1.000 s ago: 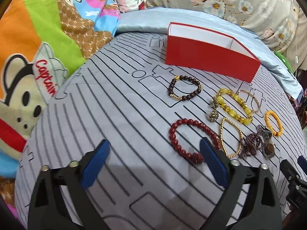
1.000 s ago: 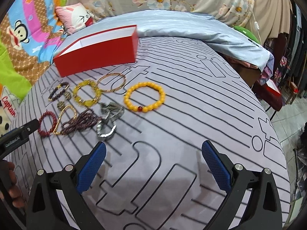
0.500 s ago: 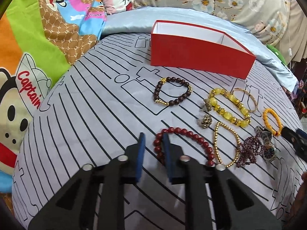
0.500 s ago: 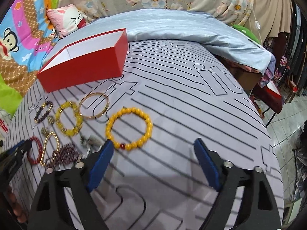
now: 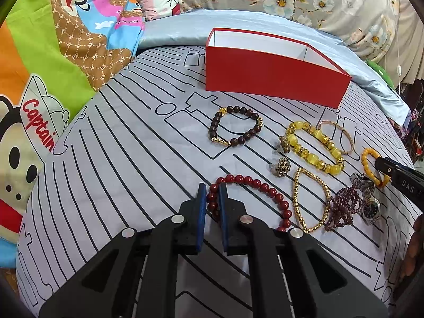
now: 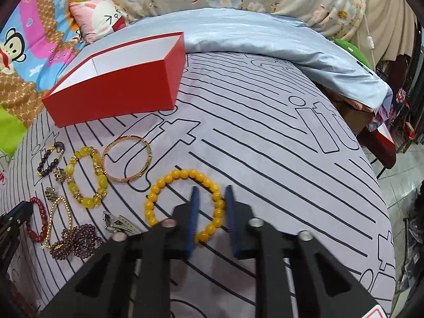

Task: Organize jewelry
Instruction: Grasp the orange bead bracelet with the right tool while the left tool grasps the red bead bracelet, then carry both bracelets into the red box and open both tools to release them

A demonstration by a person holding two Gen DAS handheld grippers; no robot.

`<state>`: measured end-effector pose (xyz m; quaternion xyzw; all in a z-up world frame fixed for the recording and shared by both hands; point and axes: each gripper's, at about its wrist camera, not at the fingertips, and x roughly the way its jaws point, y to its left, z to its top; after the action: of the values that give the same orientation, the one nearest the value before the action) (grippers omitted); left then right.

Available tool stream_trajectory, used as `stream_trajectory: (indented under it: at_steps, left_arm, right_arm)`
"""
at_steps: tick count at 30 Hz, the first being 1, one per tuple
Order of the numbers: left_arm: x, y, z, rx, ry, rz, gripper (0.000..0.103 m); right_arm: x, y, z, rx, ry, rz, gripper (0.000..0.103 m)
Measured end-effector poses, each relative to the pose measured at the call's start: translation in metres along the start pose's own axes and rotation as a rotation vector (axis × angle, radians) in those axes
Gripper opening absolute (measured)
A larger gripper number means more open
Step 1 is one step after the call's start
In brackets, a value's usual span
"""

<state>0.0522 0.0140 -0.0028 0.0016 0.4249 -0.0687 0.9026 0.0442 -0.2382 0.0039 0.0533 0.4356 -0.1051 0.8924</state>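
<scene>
My left gripper (image 5: 212,189) is shut on the left side of a red bead bracelet (image 5: 261,186) lying on the grey patterned cloth. My right gripper (image 6: 212,193) has its jaws narrowed around the right side of an orange bead bracelet (image 6: 161,185), with a small gap still showing each side of the beads. An open red box (image 5: 273,75) with a white inside stands behind the jewelry; it also shows in the right wrist view (image 6: 116,90). Between the two bracelets lie a dark brown bead bracelet (image 5: 234,127), a yellow bead bracelet (image 5: 312,148), a gold bangle (image 6: 127,159), a gold chain (image 5: 310,201), purple beads (image 5: 341,206) and a watch (image 5: 369,204).
Two small brooches (image 5: 282,165) lie by the yellow bracelet. A pale blue quilt (image 6: 265,34) is folded behind the box. A cartoon blanket (image 5: 39,79) covers the left side. The cloth's right edge drops off toward furniture and floor (image 6: 384,145).
My left gripper has closed from wide open onto the red bracelet. My right gripper has moved left over the orange bracelet and narrowed its jaws around it.
</scene>
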Motion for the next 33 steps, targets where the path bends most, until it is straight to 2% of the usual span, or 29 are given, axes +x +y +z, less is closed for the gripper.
stream_trajectory:
  at_steps: [6,11,20,27,33]
  left_arm:
    - [-0.006,0.002,-0.004,-0.019,0.014,-0.029,0.007]
    - [-0.016,0.005,-0.008,-0.039,0.029,-0.055,0.007]
    - [-0.061,0.002,0.004,-0.025,-0.019,-0.091,0.007]
    - [-0.097,-0.006,0.044,0.014,-0.099,-0.125,0.007]
    - [-0.104,-0.019,0.105,0.056,-0.179,-0.164,0.007]
  right_arm:
    - [-0.01,-0.004,-0.003,0.023,0.013,0.031,0.007]
    - [-0.034,-0.01,-0.008,0.041,-0.014,0.049,0.007]
    - [-0.082,-0.009,-0.005,0.037,-0.079,0.099,0.007]
    - [-0.109,-0.002,0.021,0.018,-0.134,0.163,0.007]
    - [-0.108,0.016,0.071,-0.019,-0.171,0.252,0.007]
